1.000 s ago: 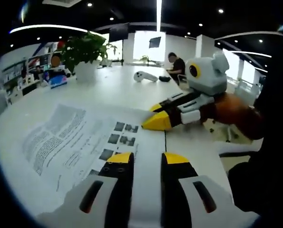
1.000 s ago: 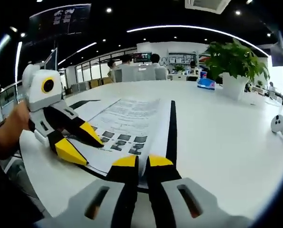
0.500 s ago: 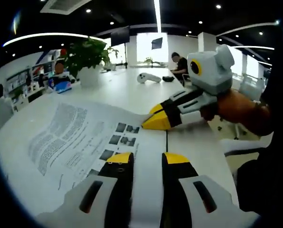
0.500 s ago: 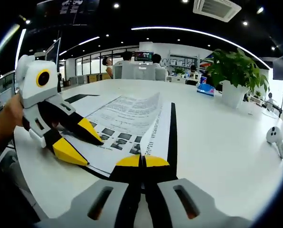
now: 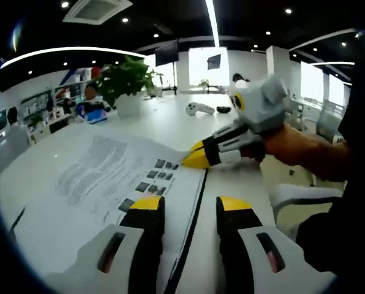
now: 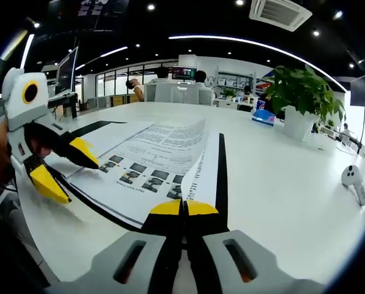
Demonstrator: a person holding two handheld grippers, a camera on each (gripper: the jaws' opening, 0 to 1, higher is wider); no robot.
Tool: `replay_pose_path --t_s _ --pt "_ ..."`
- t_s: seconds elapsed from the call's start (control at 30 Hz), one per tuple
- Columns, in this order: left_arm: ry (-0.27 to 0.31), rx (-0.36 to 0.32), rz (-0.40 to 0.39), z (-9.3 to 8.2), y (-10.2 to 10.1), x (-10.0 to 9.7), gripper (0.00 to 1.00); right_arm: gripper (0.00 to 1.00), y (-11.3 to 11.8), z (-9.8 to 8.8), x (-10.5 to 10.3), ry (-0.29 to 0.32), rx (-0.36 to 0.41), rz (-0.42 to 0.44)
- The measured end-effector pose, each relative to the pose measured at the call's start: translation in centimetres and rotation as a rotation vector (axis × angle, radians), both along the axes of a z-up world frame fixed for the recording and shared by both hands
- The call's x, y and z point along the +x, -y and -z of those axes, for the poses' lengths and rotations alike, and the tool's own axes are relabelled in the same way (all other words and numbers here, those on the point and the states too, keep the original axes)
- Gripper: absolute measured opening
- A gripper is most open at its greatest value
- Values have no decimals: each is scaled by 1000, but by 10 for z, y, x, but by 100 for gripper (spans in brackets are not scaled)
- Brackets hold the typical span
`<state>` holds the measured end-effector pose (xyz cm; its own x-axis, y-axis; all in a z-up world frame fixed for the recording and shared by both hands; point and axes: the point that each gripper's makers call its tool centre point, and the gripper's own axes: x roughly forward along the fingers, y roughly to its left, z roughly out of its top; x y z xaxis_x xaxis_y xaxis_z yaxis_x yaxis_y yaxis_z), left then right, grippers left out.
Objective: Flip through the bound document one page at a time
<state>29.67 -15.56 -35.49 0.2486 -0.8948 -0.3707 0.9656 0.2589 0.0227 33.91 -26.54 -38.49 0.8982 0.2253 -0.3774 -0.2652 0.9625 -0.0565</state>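
Note:
The bound document [image 5: 103,177] lies flat on the white table, printed text and small pictures facing up, a black strip along its edge. In the right gripper view my right gripper [image 6: 184,208] is shut on the near edge of the top page [image 6: 170,153], which bows up slightly in its middle. The same gripper [image 5: 195,160] reaches in from the right in the left gripper view, tips together at the page's corner. My left gripper [image 5: 191,205] is open, hovering over the document's black edge. It also appears as the left gripper [image 6: 66,168], off the document's left corner, with nothing held.
A potted plant [image 6: 302,92] and a white controller [image 6: 352,176] stand on the table [image 6: 280,184] beyond the document. A blue object [image 6: 265,116] lies near the plant. People sit at the far end. A hand and forearm [image 5: 305,150] hold the right gripper.
My right gripper went from slightly apart to shut on the page edge, and the page rose a little. My left gripper drew back off the document toward its corner.

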Motion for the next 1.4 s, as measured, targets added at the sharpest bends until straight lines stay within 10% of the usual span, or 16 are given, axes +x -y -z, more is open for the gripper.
replay_pose_path --t_s 0.93,1.4 --pt "-18 -167 -624 -8 -230 10 33 2 -8 -1 -5 -101 71 -13" --pt "5 -167 -689 -16 -262 17 30 2 -5 -2 -7 -123 133 3"
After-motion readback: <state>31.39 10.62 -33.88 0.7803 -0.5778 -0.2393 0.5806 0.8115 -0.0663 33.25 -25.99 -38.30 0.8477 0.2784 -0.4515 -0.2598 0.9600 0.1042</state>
